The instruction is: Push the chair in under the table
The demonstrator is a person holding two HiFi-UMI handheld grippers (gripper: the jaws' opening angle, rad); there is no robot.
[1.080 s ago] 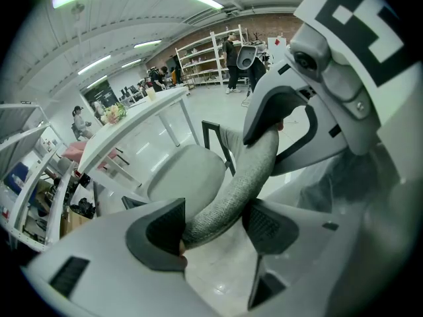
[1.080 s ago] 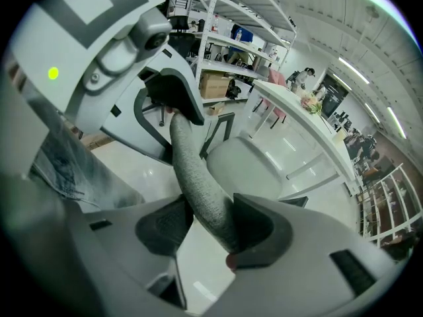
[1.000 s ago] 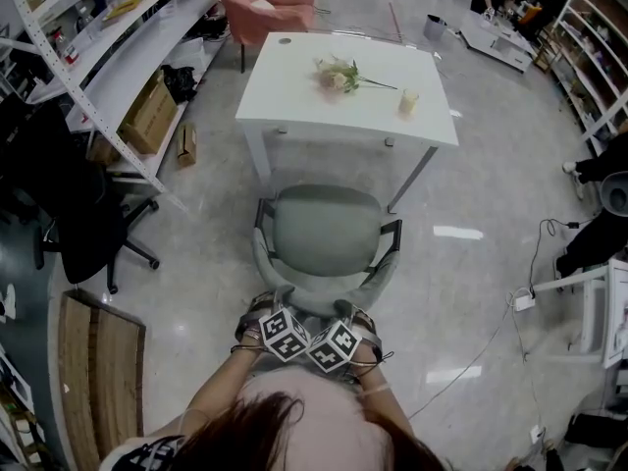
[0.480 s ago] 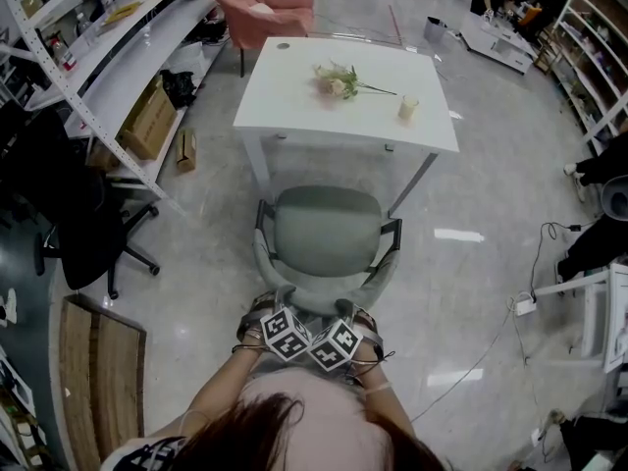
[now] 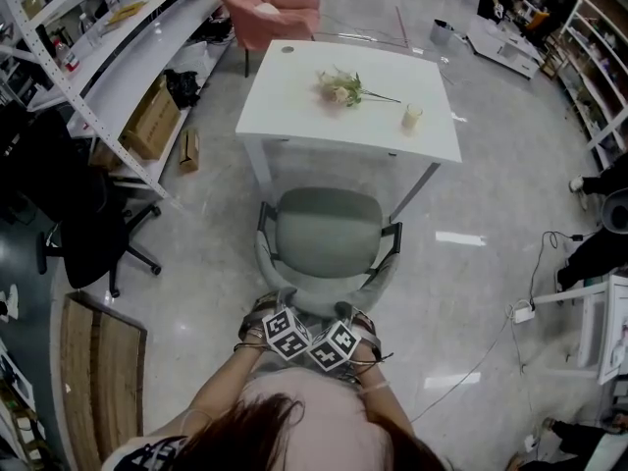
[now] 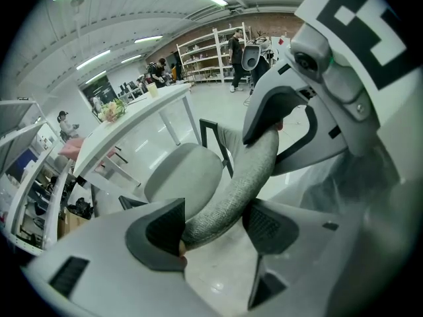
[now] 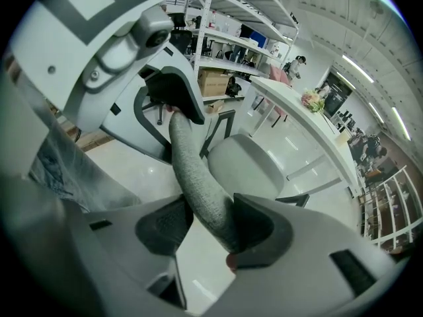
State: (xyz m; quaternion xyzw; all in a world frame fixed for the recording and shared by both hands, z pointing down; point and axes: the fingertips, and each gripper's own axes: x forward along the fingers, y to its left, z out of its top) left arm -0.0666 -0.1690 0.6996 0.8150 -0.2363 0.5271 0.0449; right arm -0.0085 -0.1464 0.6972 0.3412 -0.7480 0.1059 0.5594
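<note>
In front of the table (image 5: 294, 96), the chair (image 5: 327, 232) stands with its seat not yet under, while left gripper (image 6: 211, 226) and right gripper (image 7: 205, 226), side by side, each clamp the backrest (image 6: 244, 177), likely so the push runs straight.

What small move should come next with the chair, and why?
Probably a short push straight forward toward the table: the left claw and the right claw both grip the backrest rim, and the seat is not under it yet.
</note>
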